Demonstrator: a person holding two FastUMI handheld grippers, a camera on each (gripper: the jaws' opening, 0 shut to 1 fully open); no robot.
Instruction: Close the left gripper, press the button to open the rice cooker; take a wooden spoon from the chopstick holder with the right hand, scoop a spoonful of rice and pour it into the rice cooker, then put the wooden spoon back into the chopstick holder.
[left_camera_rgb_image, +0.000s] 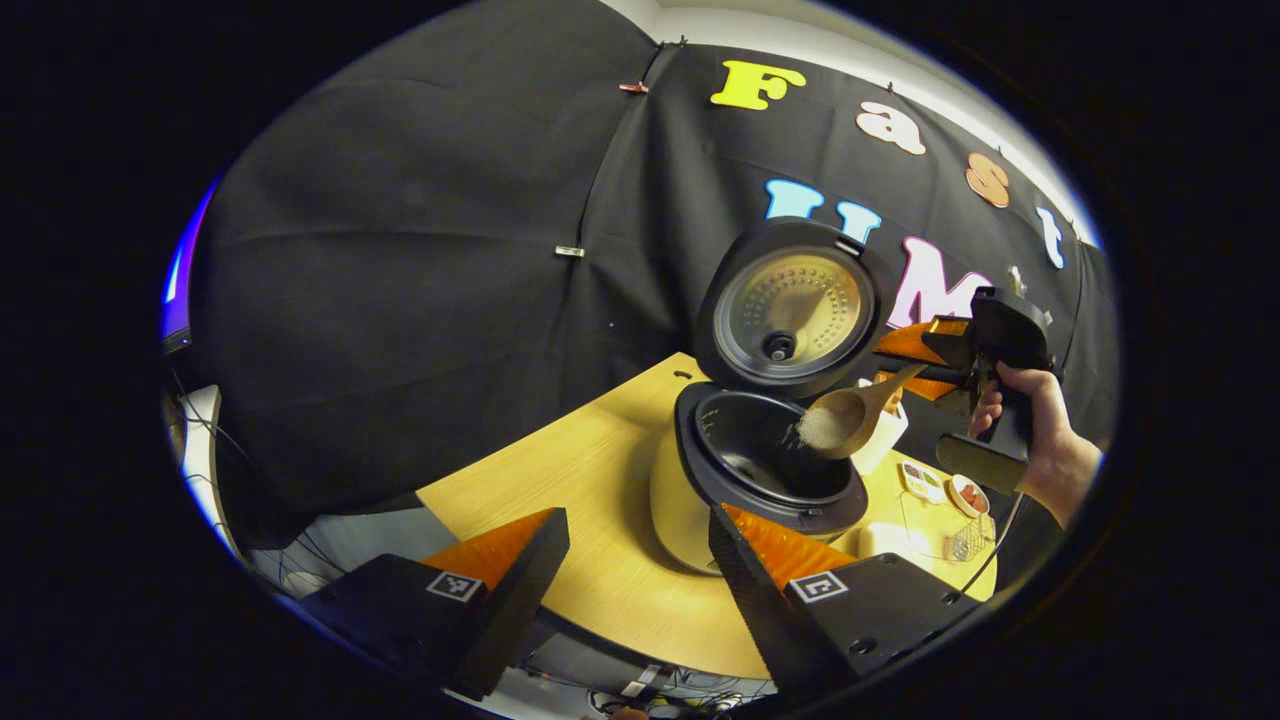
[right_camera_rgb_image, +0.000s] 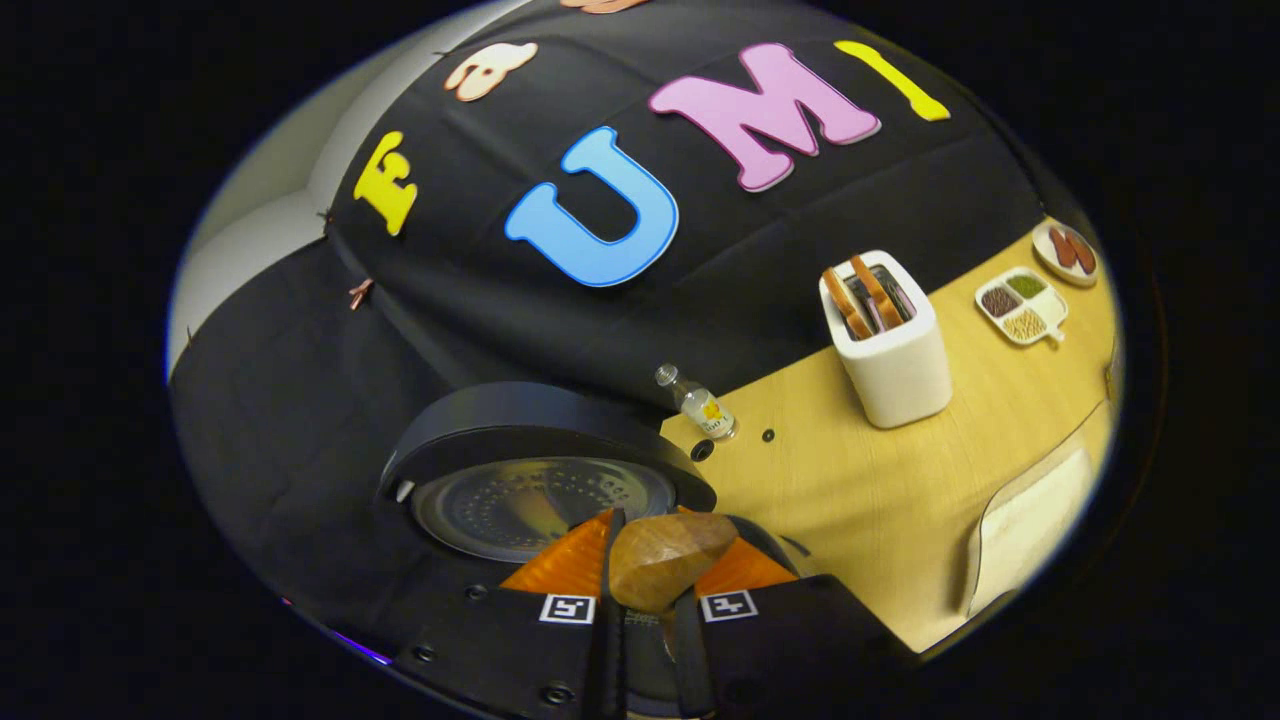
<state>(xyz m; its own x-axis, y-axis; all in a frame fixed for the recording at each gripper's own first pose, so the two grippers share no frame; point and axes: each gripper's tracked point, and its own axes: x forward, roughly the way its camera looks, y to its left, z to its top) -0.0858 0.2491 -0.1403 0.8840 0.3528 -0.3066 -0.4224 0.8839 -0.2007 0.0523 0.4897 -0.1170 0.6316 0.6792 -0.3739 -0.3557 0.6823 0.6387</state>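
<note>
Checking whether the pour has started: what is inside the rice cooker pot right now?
The rice cooker pot shows a dark inner wall and bare-looking bottom; the wooden spoon, loaded with rice, hangs over its rim and hides the near side.

Upright lid (left_camera_rgb_image: 793, 310) behind the open rice cooker (left_camera_rgb_image: 765, 470), wooden spoon (left_camera_rgb_image: 850, 415) over its rim; bare table (left_camera_rgb_image: 560, 480) leftward.

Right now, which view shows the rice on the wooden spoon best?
The left gripper view: the rice lies in the wooden spoon, over the rice cooker. The right gripper view shows the spoon's back.
</note>
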